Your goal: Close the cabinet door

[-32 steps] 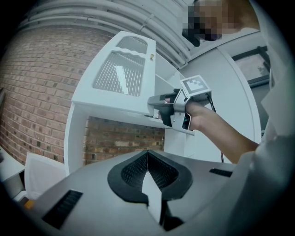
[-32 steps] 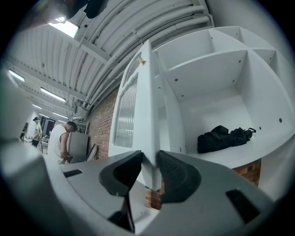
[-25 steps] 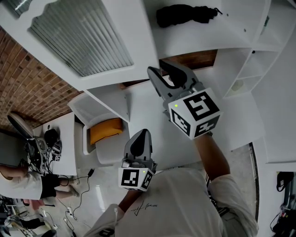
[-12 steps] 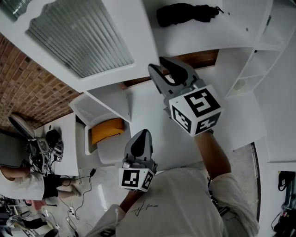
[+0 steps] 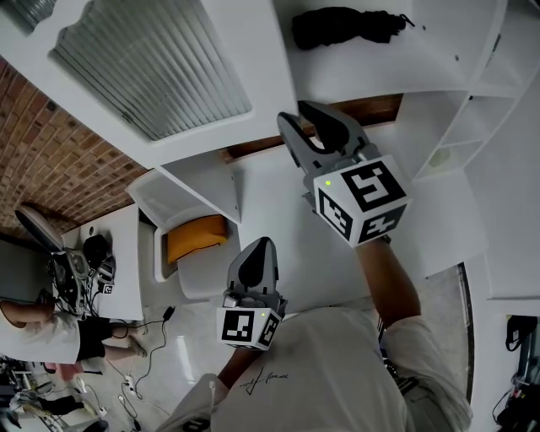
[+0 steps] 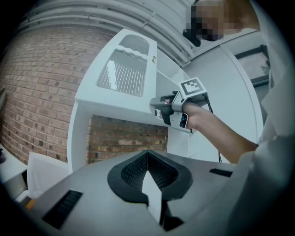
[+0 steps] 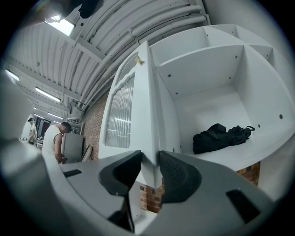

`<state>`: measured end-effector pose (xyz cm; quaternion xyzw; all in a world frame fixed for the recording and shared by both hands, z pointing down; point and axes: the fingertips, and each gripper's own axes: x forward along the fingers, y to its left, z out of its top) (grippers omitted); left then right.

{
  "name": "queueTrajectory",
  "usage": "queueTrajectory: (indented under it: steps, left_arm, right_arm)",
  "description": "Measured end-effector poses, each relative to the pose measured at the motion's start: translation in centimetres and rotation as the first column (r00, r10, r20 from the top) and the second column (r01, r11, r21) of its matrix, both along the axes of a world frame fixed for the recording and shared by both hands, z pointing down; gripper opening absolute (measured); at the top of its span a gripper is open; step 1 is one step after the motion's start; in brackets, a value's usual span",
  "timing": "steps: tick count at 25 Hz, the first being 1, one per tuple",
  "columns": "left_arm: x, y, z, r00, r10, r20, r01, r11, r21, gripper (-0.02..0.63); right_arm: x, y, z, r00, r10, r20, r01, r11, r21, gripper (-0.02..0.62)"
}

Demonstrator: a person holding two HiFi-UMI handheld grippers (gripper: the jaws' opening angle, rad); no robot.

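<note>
The white cabinet door (image 5: 152, 67) with its ribbed glass pane stands swung out at the upper left of the head view. My right gripper (image 5: 299, 120) is raised to the door's lower corner. In the right gripper view the door's edge (image 7: 146, 106) runs straight between the jaws of the right gripper (image 7: 150, 168), which are shut on it. The open cabinet compartment (image 7: 207, 83) lies just right of the door. My left gripper (image 5: 256, 253) hangs low near my body, shut with nothing in it. In the left gripper view, beyond the left gripper (image 6: 147, 173), the door (image 6: 124, 69) and the right gripper (image 6: 177, 108) show.
A black bag (image 5: 346, 25) lies on the shelf inside the cabinet. White open shelves (image 5: 472, 126) stand to the right. A brick wall (image 5: 51, 152) is behind. Below left are a white chair with an orange cushion (image 5: 194, 236) and a person (image 5: 34, 329) by a table.
My right gripper has shifted slightly to the right, and the door's edge has gone with it toward the cabinet. The left gripper has stayed put.
</note>
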<state>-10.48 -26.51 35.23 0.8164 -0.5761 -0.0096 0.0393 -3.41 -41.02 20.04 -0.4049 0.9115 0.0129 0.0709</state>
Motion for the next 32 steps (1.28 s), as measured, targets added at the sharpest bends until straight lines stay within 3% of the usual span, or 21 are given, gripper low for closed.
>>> queueTrajectory:
  steps: [32]
  left_arm:
    - [-0.9,-0.7,-0.1,0.999,-0.031,0.016,0.031,0.999,-0.007,0.017]
  right_arm:
    - [-0.3,-2.7,0.1,0.999,0.025,-0.022,-0.025,1.000,0.005,0.110]
